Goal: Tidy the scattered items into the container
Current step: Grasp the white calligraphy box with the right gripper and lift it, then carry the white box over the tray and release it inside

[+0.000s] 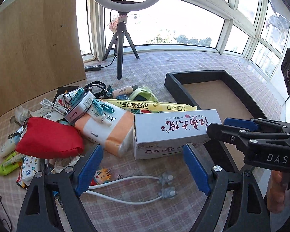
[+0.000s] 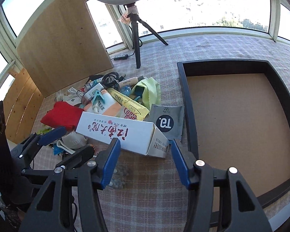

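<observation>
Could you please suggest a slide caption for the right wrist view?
Open right gripper approaches a white carton beside the empty black tray; clutter pile behind.

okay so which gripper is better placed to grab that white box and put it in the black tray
Right, probably. The right gripper is open at the end of the white box nearest the black tray. The left gripper, also open, faces the box's long side, farther from the tray.

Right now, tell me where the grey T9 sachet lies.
In the right wrist view, the grey sachet lies flat between the white box and the black tray, below the yellow packet.
</observation>
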A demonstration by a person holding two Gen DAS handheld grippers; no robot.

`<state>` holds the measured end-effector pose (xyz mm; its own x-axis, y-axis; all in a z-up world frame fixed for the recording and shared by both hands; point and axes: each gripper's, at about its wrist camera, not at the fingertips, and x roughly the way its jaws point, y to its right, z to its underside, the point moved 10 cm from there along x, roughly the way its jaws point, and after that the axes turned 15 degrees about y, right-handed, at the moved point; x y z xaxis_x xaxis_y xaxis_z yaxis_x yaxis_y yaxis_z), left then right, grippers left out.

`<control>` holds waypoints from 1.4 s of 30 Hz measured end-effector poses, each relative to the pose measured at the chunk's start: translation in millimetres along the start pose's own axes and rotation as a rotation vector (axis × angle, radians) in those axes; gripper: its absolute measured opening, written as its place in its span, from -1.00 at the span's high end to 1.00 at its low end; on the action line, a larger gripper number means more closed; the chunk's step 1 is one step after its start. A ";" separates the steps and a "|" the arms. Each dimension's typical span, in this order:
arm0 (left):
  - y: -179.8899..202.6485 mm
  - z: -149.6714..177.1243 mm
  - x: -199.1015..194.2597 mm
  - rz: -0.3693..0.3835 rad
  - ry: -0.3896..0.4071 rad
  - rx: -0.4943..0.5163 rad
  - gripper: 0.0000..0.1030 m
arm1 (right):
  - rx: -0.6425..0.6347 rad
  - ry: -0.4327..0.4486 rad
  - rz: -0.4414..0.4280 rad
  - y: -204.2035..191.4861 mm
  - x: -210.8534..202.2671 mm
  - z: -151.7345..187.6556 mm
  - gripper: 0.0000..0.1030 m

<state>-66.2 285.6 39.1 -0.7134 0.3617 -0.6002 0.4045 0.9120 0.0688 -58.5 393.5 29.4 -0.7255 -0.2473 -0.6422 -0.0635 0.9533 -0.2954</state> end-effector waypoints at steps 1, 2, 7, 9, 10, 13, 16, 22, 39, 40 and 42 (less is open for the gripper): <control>1.3 -0.4 2.3 -0.006 0.006 0.015 -0.63 | 0.009 -0.008 -0.015 -0.1 1.8 -0.4 -0.03; 2.0 -1.0 4.9 -0.012 0.010 0.026 -0.63 | 0.020 -0.019 -0.031 0.2 3.4 -0.5 -0.03; 13.3 -1.6 12.0 0.044 0.001 -0.016 -0.58 | 0.022 -0.071 -0.093 -9.2 7.4 0.9 0.05; 18.8 -1.8 11.8 0.058 0.006 -0.031 -0.41 | -0.002 -0.071 -0.092 -13.6 7.3 0.0 0.13; 19.9 -1.6 12.4 0.047 0.010 -0.025 -0.41 | -0.013 -0.070 -0.090 -14.7 7.4 -0.5 0.13; 20.9 -1.8 12.6 0.038 0.018 -0.025 -0.41 | -0.024 -0.073 -0.096 -15.5 8.8 -0.1 0.13; 21.5 -2.7 10.4 0.042 0.011 -0.039 -0.40 | -0.028 -0.076 -0.100 -14.6 7.7 -1.3 0.15; 18.2 -21.4 -7.1 0.042 0.068 -0.103 -0.40 | -0.052 -0.048 -0.131 -22.1 -9.0 -14.5 0.17; 115.5 -83.8 -25.1 0.156 0.175 -0.020 -0.40 | 0.050 0.098 -0.080 59.5 -82.3 -60.0 0.17; 127.3 -87.6 -24.5 0.179 0.177 -0.019 -0.40 | 0.059 0.109 -0.063 70.3 -88.6 -62.3 0.17; 149.8 -91.7 -20.9 0.220 0.173 -0.014 -0.40 | 0.079 0.128 -0.027 93.6 -101.3 -64.2 0.17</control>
<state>-43.2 432.4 135.1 -0.6966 0.5782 -0.4247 0.5534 0.8098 0.1947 -34.9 518.9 112.2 -0.8062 -0.2438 -0.5390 -0.0336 0.9285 -0.3697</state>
